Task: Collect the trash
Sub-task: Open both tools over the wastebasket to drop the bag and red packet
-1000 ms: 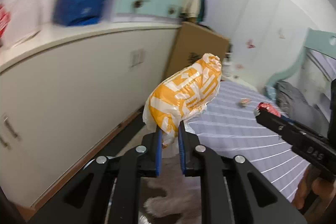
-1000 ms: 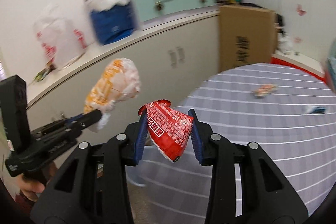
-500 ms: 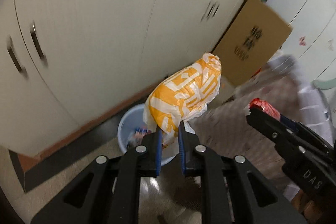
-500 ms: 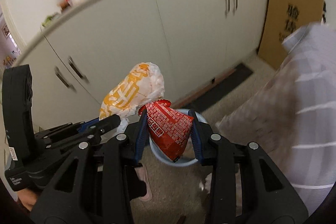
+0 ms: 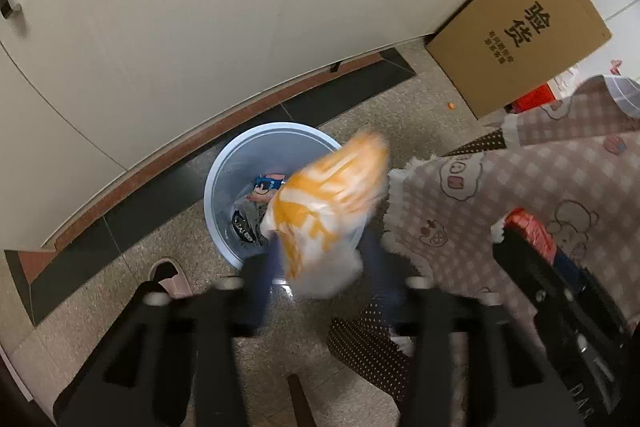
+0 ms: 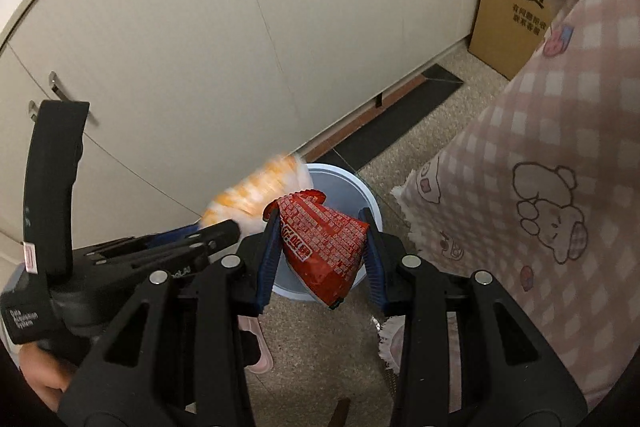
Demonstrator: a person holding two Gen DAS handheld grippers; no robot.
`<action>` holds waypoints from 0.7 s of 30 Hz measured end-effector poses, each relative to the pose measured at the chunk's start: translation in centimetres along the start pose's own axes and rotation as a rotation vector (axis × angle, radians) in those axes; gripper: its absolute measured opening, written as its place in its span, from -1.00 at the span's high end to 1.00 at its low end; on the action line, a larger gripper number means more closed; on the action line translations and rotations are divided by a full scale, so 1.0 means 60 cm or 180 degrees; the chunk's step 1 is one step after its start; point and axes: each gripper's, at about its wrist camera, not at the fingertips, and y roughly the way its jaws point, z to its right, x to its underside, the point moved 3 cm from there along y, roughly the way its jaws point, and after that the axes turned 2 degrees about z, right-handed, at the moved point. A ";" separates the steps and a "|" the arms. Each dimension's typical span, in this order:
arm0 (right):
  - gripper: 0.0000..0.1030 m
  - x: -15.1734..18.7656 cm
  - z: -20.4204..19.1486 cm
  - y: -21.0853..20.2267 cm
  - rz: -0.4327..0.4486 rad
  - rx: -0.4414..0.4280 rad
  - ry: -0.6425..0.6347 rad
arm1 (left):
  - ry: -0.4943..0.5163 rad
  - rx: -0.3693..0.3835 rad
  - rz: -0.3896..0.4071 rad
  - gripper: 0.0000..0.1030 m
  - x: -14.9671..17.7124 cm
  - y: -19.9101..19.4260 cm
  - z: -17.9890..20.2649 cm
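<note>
Trash held above pale-blue bin (image 5: 224, 167): orange-white wrapper (image 5: 324, 211) blurred between parted left gripper (image 5: 320, 267) jaws; red packet (image 6: 324, 247) was clamped by right gripper (image 6: 320, 255). Cardboard box (image 5: 520, 39) was printed "验货".

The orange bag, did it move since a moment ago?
Yes. The orange bag sat pinched in the left gripper before; now the fingers have spread and it is blurred, tipping toward the blue bin by the cabinet.
</note>
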 end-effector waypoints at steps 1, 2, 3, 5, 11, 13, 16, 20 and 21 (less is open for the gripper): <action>0.27 0.001 0.000 0.006 -0.0018 0.0002 -0.0006 | -0.0022 -0.0005 0.0022 -0.15 0.001 -0.003 -0.004; 0.27 0.002 0.001 0.009 -0.0032 -0.0001 -0.0013 | -0.0040 0.0000 0.0045 -0.16 0.001 -0.003 -0.007; 0.27 0.003 0.001 0.011 -0.0043 -0.0005 -0.0021 | -0.0050 0.0011 0.0048 -0.20 0.003 -0.003 -0.011; 0.27 0.010 -0.003 0.016 -0.0068 -0.0011 -0.0034 | -0.0064 -0.0010 0.0042 -0.22 0.004 0.000 -0.013; 0.27 0.015 -0.015 0.028 -0.0112 -0.0047 -0.0050 | -0.0100 -0.0095 0.0125 -0.30 0.009 -0.016 -0.028; 0.26 0.013 -0.017 0.029 -0.0101 -0.0056 -0.0054 | -0.0137 -0.0092 0.0162 -0.31 0.009 -0.025 -0.037; 0.26 0.005 -0.025 0.026 -0.0062 -0.0081 -0.0057 | -0.0202 -0.0088 0.0221 -0.33 0.008 -0.038 -0.048; 0.26 -0.007 -0.040 0.020 0.0008 -0.0110 -0.0063 | -0.0262 -0.0095 0.0307 -0.34 0.001 -0.057 -0.059; 0.26 -0.012 -0.045 0.019 0.0023 -0.0121 -0.0059 | -0.0279 -0.0094 0.0324 -0.35 0.000 -0.061 -0.062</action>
